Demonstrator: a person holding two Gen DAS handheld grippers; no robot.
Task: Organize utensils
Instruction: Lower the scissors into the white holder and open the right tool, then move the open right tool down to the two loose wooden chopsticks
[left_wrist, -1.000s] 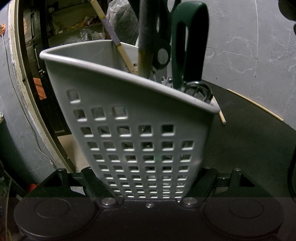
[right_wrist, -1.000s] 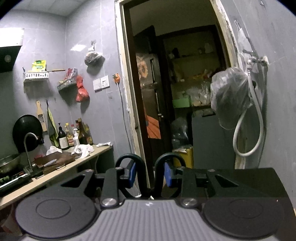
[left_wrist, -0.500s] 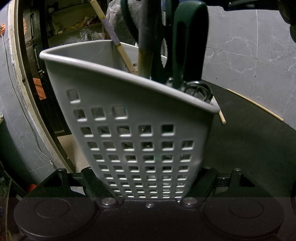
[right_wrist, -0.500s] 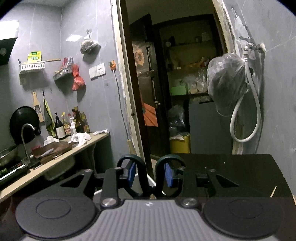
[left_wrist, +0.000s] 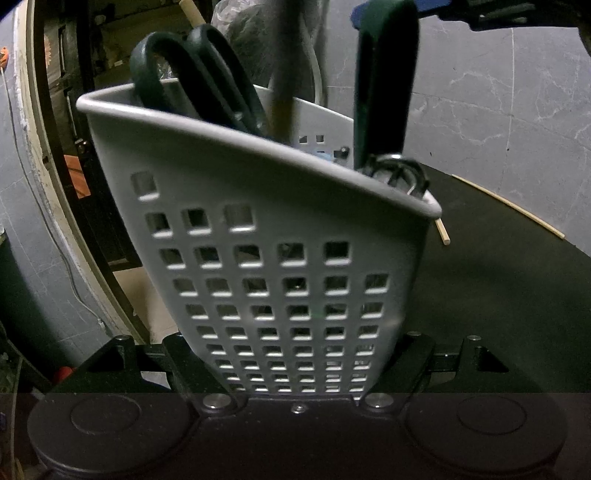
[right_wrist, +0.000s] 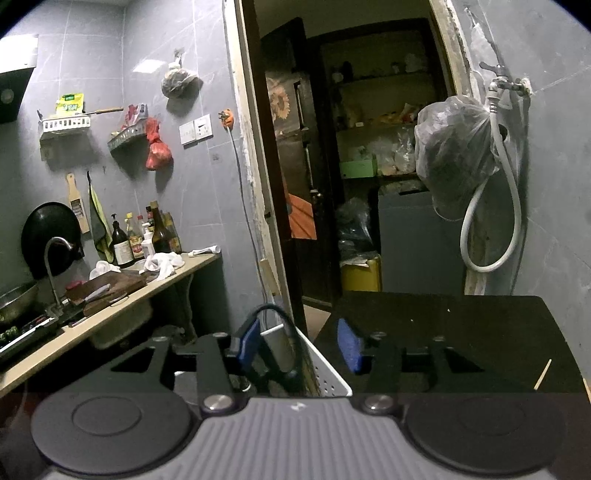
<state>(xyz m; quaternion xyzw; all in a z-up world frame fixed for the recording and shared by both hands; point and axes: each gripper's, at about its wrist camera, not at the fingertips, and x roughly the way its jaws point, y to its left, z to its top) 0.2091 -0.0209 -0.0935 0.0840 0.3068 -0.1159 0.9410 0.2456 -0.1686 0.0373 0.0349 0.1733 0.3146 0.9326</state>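
Observation:
My left gripper (left_wrist: 299, 373) is shut on the base of a white perforated utensil basket (left_wrist: 258, 221), which fills the left wrist view. Dark green scissors (left_wrist: 199, 74) rest in it, handles up and leaning left. Beside them are a blurred wooden handle (left_wrist: 282, 81) and a green loop-handled tool (left_wrist: 384, 85). My right gripper (right_wrist: 299, 343) hovers over the basket rim (right_wrist: 327, 369). Its jaws are opening, and nothing is pressed between its blue pads (right_wrist: 249, 341). The green loop handle (right_wrist: 273, 312) stands close to the left pad.
The basket stands on a black table (left_wrist: 498, 295) against a grey tiled wall. Loose chopsticks (left_wrist: 506, 203) lie on it behind the basket, one chopstick (right_wrist: 542, 374) to the right. A doorway (right_wrist: 351, 184) opens behind, and a kitchen counter (right_wrist: 110, 314) with bottles runs along the left.
The scissors have left the right gripper's pads and dropped into the basket, tipping left. The right jaws have spread apart. The left gripper and basket have not moved.

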